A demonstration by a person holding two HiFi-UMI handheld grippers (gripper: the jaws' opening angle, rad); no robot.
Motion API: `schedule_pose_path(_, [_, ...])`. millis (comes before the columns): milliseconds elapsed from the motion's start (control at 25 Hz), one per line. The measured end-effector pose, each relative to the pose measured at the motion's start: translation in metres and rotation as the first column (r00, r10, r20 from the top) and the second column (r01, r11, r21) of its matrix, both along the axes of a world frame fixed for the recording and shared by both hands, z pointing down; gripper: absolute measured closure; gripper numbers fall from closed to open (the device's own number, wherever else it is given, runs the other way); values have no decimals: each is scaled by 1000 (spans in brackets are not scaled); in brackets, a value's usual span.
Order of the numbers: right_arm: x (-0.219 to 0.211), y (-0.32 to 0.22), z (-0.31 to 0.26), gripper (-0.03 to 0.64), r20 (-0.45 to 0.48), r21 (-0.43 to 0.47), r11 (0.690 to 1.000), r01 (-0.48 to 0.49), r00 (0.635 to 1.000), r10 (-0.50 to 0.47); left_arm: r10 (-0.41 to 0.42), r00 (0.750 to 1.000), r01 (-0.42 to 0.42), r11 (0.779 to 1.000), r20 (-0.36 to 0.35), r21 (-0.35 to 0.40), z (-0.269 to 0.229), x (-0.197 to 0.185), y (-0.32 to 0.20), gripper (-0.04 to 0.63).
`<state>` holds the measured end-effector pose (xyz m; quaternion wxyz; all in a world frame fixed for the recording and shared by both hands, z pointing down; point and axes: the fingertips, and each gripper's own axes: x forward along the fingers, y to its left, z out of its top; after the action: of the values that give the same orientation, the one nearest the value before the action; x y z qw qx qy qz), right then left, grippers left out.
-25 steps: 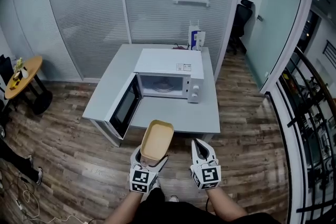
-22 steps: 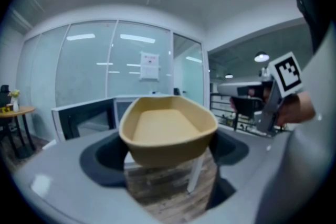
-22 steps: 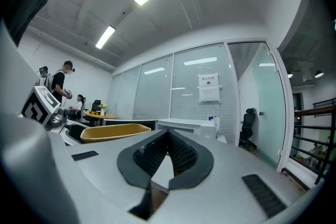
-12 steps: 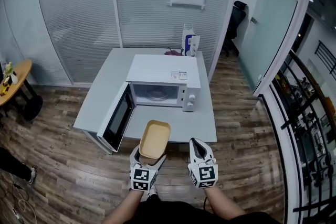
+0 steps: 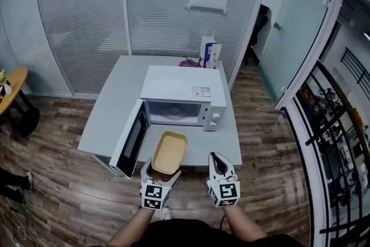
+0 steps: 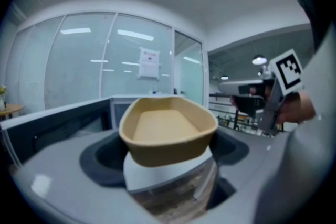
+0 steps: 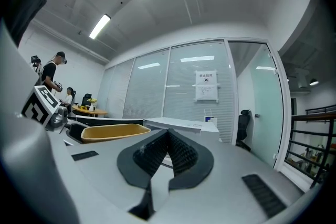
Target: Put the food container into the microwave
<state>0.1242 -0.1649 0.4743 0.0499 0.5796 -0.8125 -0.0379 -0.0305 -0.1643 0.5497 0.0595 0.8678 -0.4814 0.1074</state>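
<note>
The left gripper [image 6: 169, 168] pinches the near end of the food container [image 6: 168, 131], which is level and open side up. It hangs in front of the microwave [image 5: 182, 95], facing the opening. The right gripper [image 7: 168, 136], also in front of the microwave and beside the container, has its ribbed pads pressed together on nothing.

Held by one end only, the tub may droop. Carry it in level and straight, clear of the door [image 5: 132, 139] swung out at the microwave's left, then lower it onto the round plate [image 5: 173, 114] inside.

The container is tan, matte, thin-walled and empty, a rounded oblong with a flared rim. The microwave is a smooth white box with a dark door window, on a plain grey table [image 5: 115, 107].
</note>
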Motion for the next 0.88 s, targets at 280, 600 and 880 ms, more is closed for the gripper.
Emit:
schedule_pose_path(280, [-13,-18,5,611,-13,-9,999,-40,999,40,45,999,-46,999,-7,-4,5,-12,-29,112])
schedule_pose_path(600, [-13,-31,6,611,3,-24,997,-69,998,69,56,998,-57,998,-22,-22,10,-15,-52,112])
schedule_pose_path(880, [-21,-73,18,611,-3,-39,997,-64,998,64,27,1000,-28,999,-12,-43,21,-19,-85,112])
